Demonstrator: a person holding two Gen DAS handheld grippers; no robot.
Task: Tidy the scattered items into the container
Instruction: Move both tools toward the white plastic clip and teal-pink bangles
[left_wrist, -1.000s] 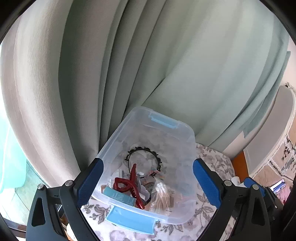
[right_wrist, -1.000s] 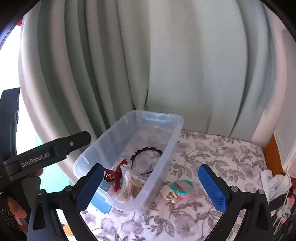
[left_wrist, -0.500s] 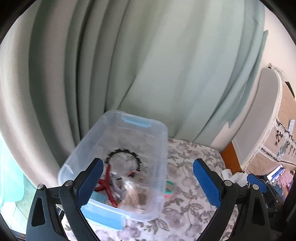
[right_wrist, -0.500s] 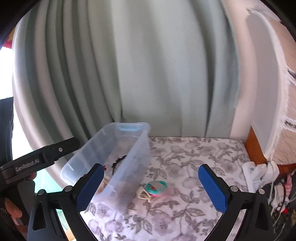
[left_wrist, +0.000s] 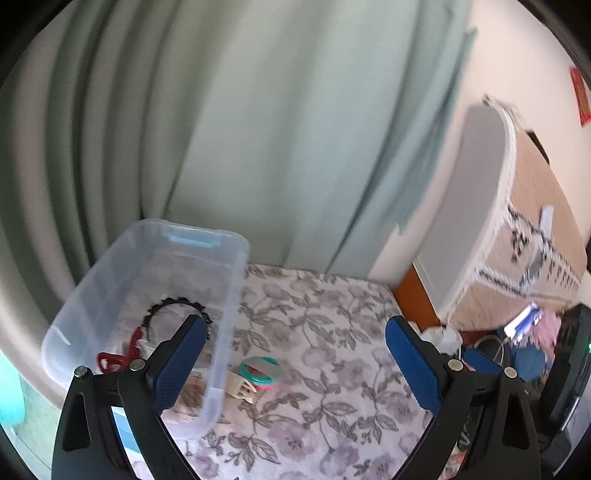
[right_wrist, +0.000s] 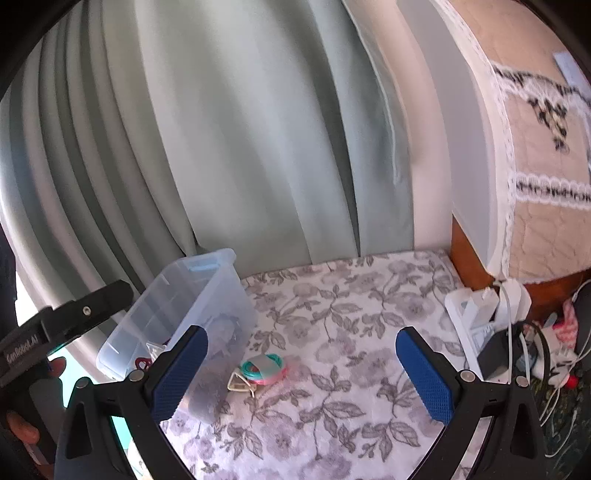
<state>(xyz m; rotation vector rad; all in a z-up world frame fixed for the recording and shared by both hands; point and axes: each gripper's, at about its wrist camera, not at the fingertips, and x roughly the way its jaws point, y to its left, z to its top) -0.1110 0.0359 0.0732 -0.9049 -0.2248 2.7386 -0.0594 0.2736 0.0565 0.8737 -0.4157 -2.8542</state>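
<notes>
A clear plastic bin (left_wrist: 229, 295) (right_wrist: 207, 295) with blue latches stands at the left of the floral cloth. Inside it lie a black toothed headband (left_wrist: 173, 306), a red hair claw (left_wrist: 118, 356) and a packet of cotton swabs, part hidden by my left finger. Just right of the bin, on the cloth, lies a bundle of teal and pink hair ties (left_wrist: 260, 371) (right_wrist: 264, 367) with a cream clip (left_wrist: 242, 387) (right_wrist: 240, 384) touching it. My left gripper (left_wrist: 295, 363) and right gripper (right_wrist: 301, 374) both hover open and empty above the cloth, short of these two items.
Pale green curtains hang behind the bin. A white power strip (right_wrist: 476, 314) with plugs and cables sits at the right edge of the cloth, beside a lace-covered cabinet (right_wrist: 535, 147). A hand holding the left gripper's handle (right_wrist: 48, 332) shows at the far left.
Both views have swung to the right: the bin slid from centre to the left, and the hair ties, clip and power strip came into view. Both grippers stayed open.
</notes>
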